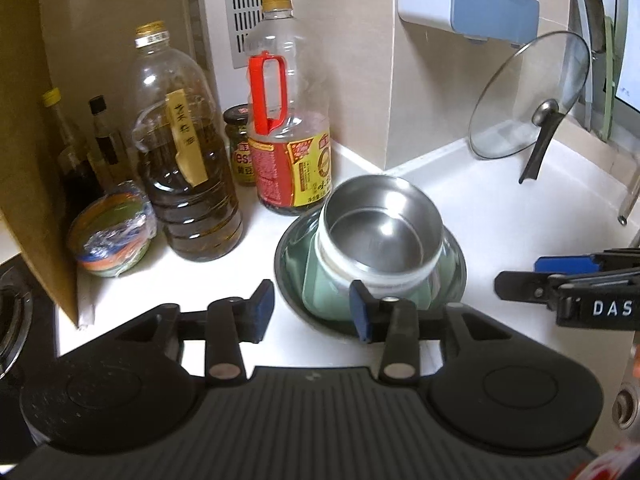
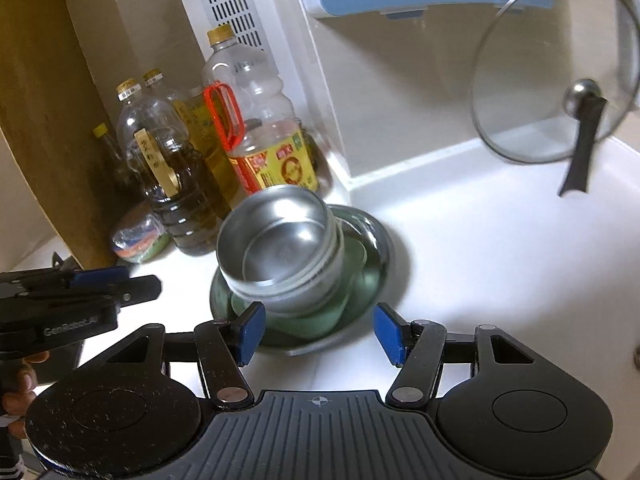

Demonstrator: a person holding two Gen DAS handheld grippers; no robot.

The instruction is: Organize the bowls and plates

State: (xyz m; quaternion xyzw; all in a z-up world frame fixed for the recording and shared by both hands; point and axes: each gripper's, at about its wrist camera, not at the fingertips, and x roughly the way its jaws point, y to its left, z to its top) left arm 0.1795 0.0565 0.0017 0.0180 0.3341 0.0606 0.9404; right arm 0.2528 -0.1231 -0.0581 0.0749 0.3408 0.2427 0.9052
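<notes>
Both hand-held grippers, left (image 1: 312,312) and right (image 2: 320,332), hang with jaws apart and empty just short of the steel bowl (image 2: 280,248) nested on a green dish (image 2: 304,320) and steel plate (image 2: 384,248) on the desk (image 2: 500,248); light, stiff, likely slippery, best pinched by its rim.

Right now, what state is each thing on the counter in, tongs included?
Steel bowl: upright, empty, stacked on the green dish.
Green dish: sits inside the steel plate.
Steel plate: flat on the counter, bottom of the stack.
Glass lid: leaning on edge against the wall.
Oil bottles: upright, capped.
Left tongs: open, holding nothing.
Right tongs: open, holding nothing.
</notes>
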